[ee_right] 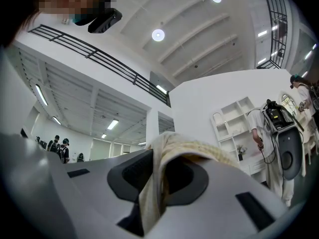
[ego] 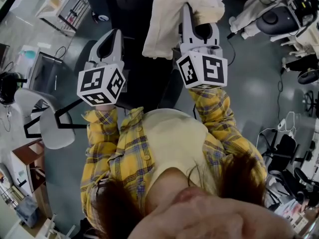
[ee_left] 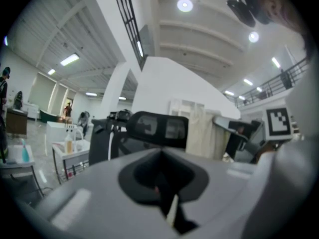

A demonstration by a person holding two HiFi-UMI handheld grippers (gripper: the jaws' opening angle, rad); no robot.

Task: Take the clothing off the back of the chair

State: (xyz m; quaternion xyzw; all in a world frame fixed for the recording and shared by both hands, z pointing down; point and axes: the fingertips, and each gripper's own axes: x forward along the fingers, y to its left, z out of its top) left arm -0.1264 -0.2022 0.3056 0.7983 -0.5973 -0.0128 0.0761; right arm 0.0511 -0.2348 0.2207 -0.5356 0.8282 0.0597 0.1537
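A cream garment (ego: pixel 167 19) hangs in folds from my right gripper (ego: pixel 197 13), which is shut on it in the upper middle of the head view. In the right gripper view the cloth (ee_right: pixel 174 146) drapes over the right gripper (ee_right: pixel 158 180) and is pinched between its jaws. The black chair (ego: pixel 124 4) stands just left of the garment. My left gripper (ego: pixel 111 38) is held beside the chair, apart from the cloth. In the left gripper view the left gripper (ee_left: pixel 163 158) looks shut and empty, facing the chair's black headrest (ee_left: pixel 157 128), with the cream cloth (ee_left: pixel 202 133) to the right.
A pale grey chair (ego: pixel 47 116) and a wooden cabinet (ego: pixel 30 161) stand on the left. White equipment (ego: pixel 279 14) and dark office chairs (ego: pixel 289 153) crowd the right side. A person (ee_right: pixel 299 98) stands by a white shelf (ee_right: pixel 234 118).
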